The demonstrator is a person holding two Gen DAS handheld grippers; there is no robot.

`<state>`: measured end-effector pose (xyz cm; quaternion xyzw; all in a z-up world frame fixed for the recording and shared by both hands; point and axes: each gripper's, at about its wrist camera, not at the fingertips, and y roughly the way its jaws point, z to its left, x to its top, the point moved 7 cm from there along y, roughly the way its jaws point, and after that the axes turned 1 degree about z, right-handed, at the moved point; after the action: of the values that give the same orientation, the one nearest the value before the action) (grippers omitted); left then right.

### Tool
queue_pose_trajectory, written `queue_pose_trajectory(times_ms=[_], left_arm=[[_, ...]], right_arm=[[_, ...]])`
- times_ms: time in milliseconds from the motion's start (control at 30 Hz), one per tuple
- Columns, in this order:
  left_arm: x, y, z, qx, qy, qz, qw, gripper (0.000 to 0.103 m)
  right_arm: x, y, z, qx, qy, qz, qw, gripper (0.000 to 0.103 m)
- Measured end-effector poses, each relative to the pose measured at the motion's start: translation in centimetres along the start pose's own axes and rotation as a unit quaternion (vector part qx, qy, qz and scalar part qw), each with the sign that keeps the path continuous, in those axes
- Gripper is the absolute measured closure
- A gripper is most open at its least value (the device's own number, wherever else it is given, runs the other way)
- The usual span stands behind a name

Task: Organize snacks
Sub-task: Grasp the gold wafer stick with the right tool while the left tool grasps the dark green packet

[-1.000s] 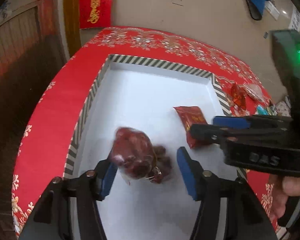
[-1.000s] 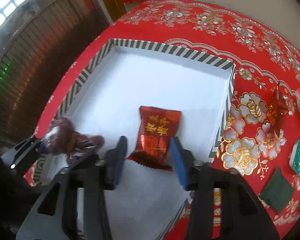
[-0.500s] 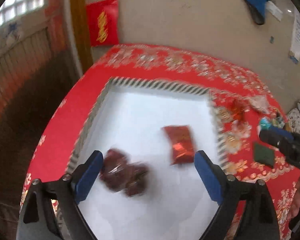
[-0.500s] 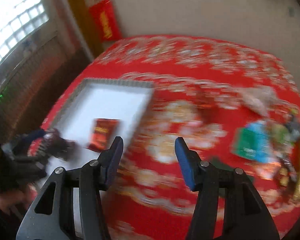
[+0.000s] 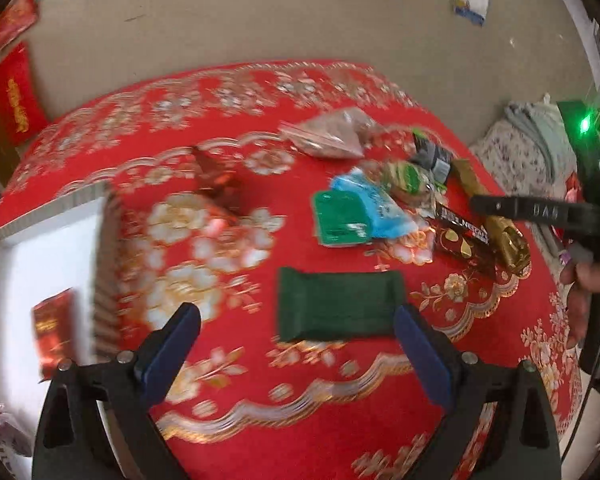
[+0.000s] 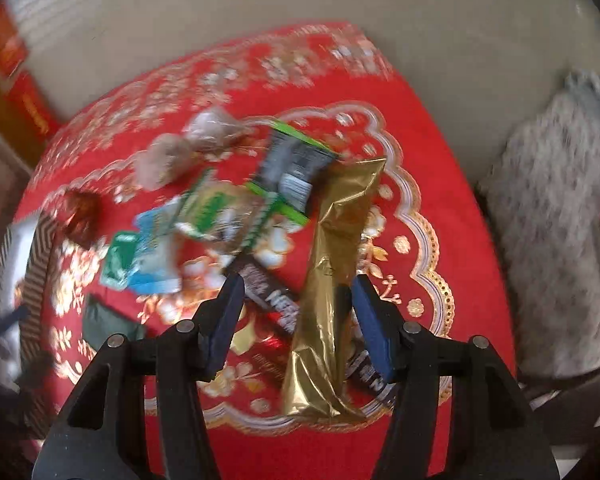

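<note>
My left gripper [image 5: 296, 354] is open and empty above the red cloth, with a dark green packet [image 5: 338, 306] lying between and just beyond its fingertips. The white tray [image 5: 32, 248] with a striped rim sits at the left and holds a red snack packet [image 5: 54, 330]. My right gripper [image 6: 298, 320] is open, its fingers on either side of a long gold packet [image 6: 332, 280] that lies on the cloth. In the left wrist view the right gripper [image 5: 536, 212] hovers over that gold packet [image 5: 500, 232].
A heap of loose snacks lies on the red flowered tablecloth [image 5: 236, 132]: a blue packet [image 5: 376, 204], a green packet [image 5: 338, 220], a dark chocolate bar [image 5: 460, 236], a clear bag [image 5: 328, 134] and a red wrapped sweet [image 5: 214, 178]. A grey blanket [image 6: 556, 216] lies beyond the table's right edge.
Both grippers swung right, away from the tray, to the loose snacks. The left gripper let go of the dark red bag in the tray and opened wide. The right gripper left the red packet.
</note>
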<state>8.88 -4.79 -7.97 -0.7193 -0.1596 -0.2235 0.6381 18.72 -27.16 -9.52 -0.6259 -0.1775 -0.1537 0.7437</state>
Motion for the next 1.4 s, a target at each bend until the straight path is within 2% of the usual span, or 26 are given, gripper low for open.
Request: queue_pose_trajectory(times_ms=[167, 267, 433, 500, 600, 633, 800, 933, 1133, 1400], left_arm=[[-0.1, 1.7, -1.2, 0.012, 0.001, 0.025, 0.9996, 0.004], [0.0, 2.9, -0.9, 0.025, -0.01, 0.038, 0.9989, 0.004], [-0.4, 3.5, -0.7, 0.025, -0.035, 0.058, 0.9974, 0.004], [-0.9, 3.2, -0.3, 0.035, -0.075, 0.083, 0.9931, 0.005], [-2.5, 2.9, 0.1, 0.001, -0.163, 0.125, 0.9787, 0.004], [-2.8, 3.0, 0.0, -0.006, -0.179, 0.131, 0.975, 0.004], [-2.0, 3.4, -0.6, -0.01, -0.188, 0.12, 0.9747, 0.0], [0.0, 4.6, -0.8, -0.01, -0.179, 0.099, 0.9788, 0.0], [1.9, 5.8, -1.7, -0.016, -0.179, 0.102, 0.9785, 0.0], [0.7, 2.1, -0.4, 0.045, -0.199, 0.077, 0.9759, 0.0]], right_arm=[[0.1, 0.9, -0.6, 0.023, -0.002, 0.022, 0.999, 0.047], [-0.1, 1.0, -1.2, 0.016, -0.005, 0.019, 1.0, 0.047], [-0.6, 1.4, -1.9, 0.018, 0.002, 0.021, 1.0, 0.048], [-0.9, 1.6, -2.0, 0.024, -0.003, 0.028, 0.999, 0.057], [-1.1, 1.7, -2.0, 0.033, -0.006, 0.027, 0.999, 0.059], [-1.1, 1.6, -2.0, 0.033, -0.007, 0.025, 0.999, 0.059], [-1.1, 1.5, -1.9, 0.036, -0.007, 0.023, 0.999, 0.059], [-1.0, 1.4, -1.8, 0.04, -0.014, 0.022, 0.999, 0.059], [-0.9, 1.3, -1.8, 0.045, -0.018, 0.021, 0.999, 0.059], [-0.7, 1.6, -2.6, 0.057, -0.012, 0.022, 0.998, 0.059]])
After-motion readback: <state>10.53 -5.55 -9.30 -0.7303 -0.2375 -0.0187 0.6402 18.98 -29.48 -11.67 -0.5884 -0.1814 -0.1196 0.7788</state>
